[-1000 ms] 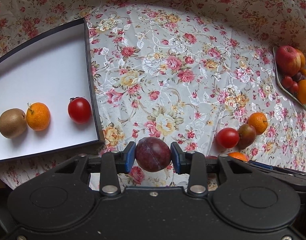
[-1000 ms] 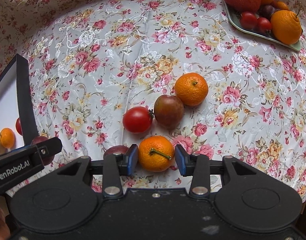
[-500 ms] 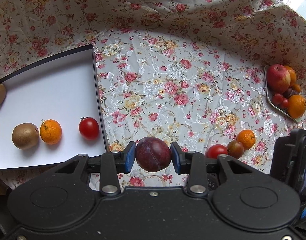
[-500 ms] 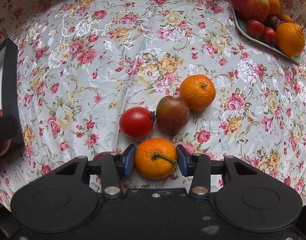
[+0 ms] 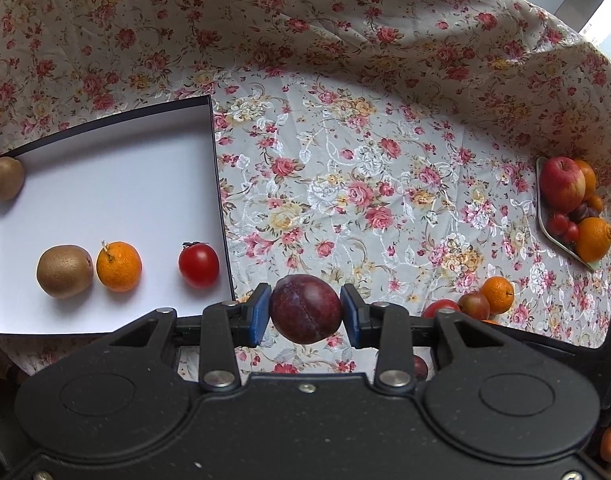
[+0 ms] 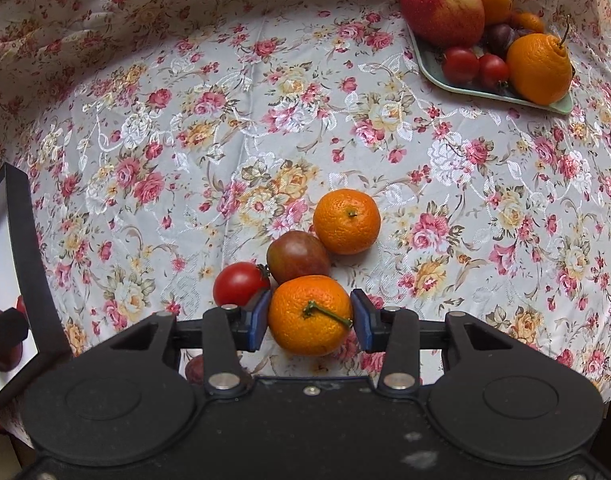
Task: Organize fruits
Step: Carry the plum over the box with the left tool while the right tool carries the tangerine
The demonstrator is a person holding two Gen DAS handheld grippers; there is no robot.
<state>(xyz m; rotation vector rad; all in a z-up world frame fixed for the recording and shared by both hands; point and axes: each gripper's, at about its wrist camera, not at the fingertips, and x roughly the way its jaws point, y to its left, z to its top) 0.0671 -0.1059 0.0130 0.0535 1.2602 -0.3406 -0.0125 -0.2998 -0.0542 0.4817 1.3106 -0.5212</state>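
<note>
Floral-clothed tabletop (image 5: 345,184) carries a shallow black-walled box with a white floor (image 5: 105,184) holding two kiwis, a mandarin and a tomato. Left claw (image 5: 305,309) pinches a round dark purple plum (image 5: 305,308) above the cloth, just beside the box's corner. Right claw (image 6: 310,316) pinches a green-stemmed orange mandarin (image 6: 310,314) near loose fruit.

Tablecloth (image 5: 345,184): pale grey-white with pink, red and yellow roses. Box (image 5: 105,200) at left of the frame: white inside, black rim. In it, two brown kiwis (image 5: 64,271), orange mandarin (image 5: 118,266), red tomato (image 5: 198,265). Dark purple-red plum (image 5: 306,308) between blue pads (image 5: 260,319). Black hand-held gripper (image 6: 310,316) with orange, green-stemmed mandarin (image 6: 309,315). Pale green tray (image 6: 485,90) upper right; red-yellow apple (image 6: 442,9).
</note>
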